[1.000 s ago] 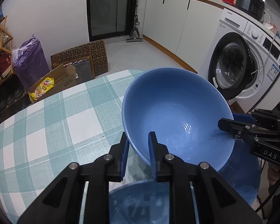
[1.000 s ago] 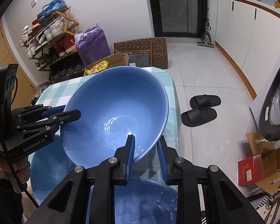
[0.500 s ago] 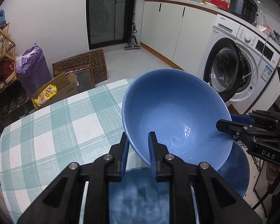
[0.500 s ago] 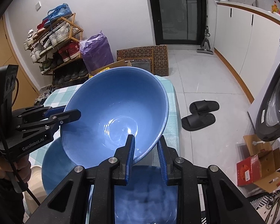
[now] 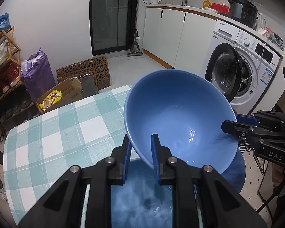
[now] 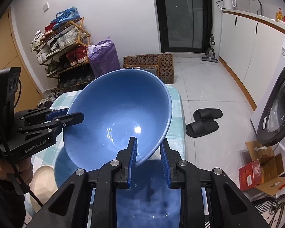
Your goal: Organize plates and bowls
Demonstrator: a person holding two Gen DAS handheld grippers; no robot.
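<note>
The large glossy blue ceramic bowl (image 5: pixel 178 117), empty and tilted, hangs above the teal-and-white checked tablecloth (image 5: pixel 57 133), its rim pinched by the left gripper (image 5: pixel 140 155) and the right gripper (image 6: pixel 149 158). Further blue dishes (image 6: pixel 148 195) sit below, near a white washing machine (image 5: pixel 243 64).

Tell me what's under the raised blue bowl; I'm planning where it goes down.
Under the blue bowl lie another blue dish and a blue plate, on the checked tablecloth. Anything directly beneath is hidden.

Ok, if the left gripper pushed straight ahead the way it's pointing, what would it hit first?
The left gripper already pinches the rim of the big blue bowl, so the bowl's wall comes first. Beyond it is probably the checked tablecloth, though depth is unclear.
</note>
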